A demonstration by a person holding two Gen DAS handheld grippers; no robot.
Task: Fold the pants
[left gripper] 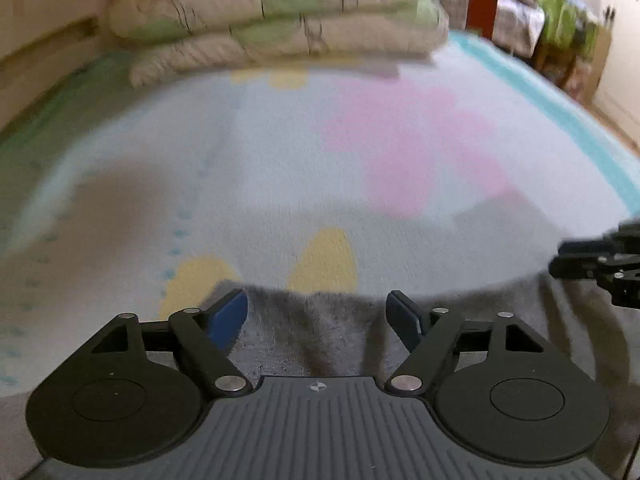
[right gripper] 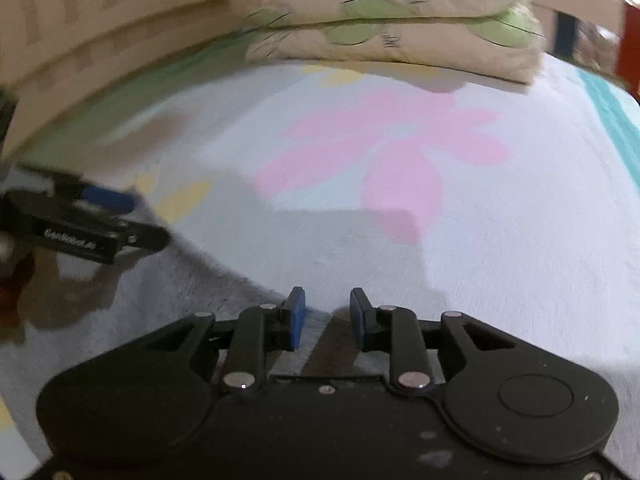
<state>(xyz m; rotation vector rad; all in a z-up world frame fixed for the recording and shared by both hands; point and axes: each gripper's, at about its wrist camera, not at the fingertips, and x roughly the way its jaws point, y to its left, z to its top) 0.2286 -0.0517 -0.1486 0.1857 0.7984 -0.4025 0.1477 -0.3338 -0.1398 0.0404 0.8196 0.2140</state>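
Well apart stand the blue pads of the left gripper (left gripper: 318,316), with nothing pinched between them; the grey pants (left gripper: 316,332) lie flat on the bed under and just ahead of its fingertips, their far edge running across the lower part of the left wrist view. Beyond that edge spreads a pale bedsheet (left gripper: 280,160) printed with yellow shapes, a large pink flower and a teal stripe at its right side, and a stack of cream pillows (left gripper: 280,20) with green patches sits at the far end. Further right, the right gripper (right gripper: 327,318) hangs over the same grey cloth near its edge, its pads a narrow gap apart; whether any fabric is caught in that gap cannot be told through the blur.
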